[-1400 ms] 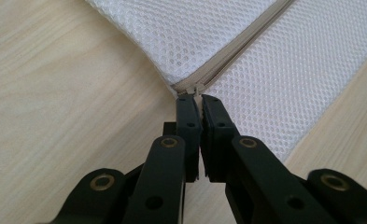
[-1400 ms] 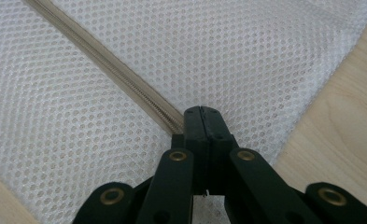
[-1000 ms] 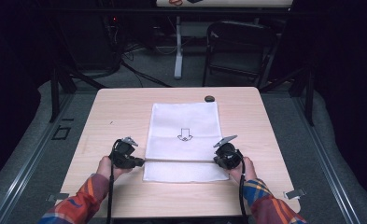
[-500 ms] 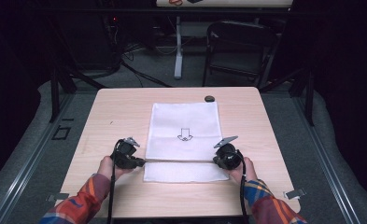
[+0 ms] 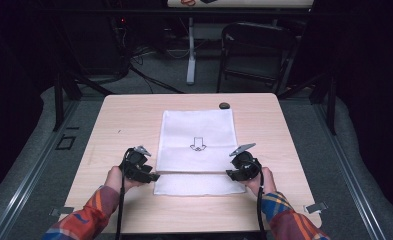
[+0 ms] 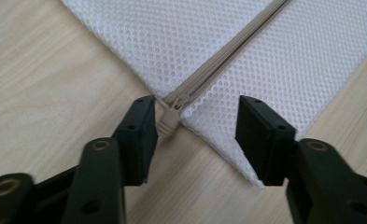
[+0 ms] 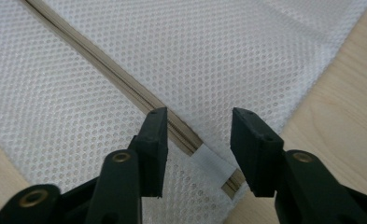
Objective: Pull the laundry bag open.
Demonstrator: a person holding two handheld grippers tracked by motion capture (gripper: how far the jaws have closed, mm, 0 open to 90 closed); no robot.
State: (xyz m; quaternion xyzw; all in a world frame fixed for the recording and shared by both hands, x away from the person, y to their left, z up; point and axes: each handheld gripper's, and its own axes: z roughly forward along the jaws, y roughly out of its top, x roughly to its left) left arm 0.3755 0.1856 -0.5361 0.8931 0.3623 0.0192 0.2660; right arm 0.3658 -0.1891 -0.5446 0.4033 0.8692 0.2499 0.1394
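From the high view, a white mesh bag (image 5: pixel 198 145) lies flat at the middle of the wooden table (image 5: pixel 119 125), with a black arrow mark (image 5: pixel 197 145) printed on it and its zipper (image 5: pixel 194 173) running left to right along the near part; the left gripper (image 5: pixel 153 177) sits at the bag's near left corner and the right gripper (image 5: pixel 230 174) at its near right edge, each held by a hand in a plaid sleeve (image 5: pixel 84 220); a small dark object (image 5: pixel 224 105) rests just beyond the bag's far right corner; in the left gripper view, the jaws have just been opening and stand apart, with the beige zipper pull (image 6: pixel 168 122) and the bag's corner (image 6: pixel 209 116) lying between them, the pull just beside one pad but not pinched; in the right gripper view, the jaws have likewise just been opening and stand apart over the mesh, the closed zipper (image 7: pixel 125 79) and its white end tab (image 7: pixel 212 163) lying between them unpressed, with bare table at the near right.
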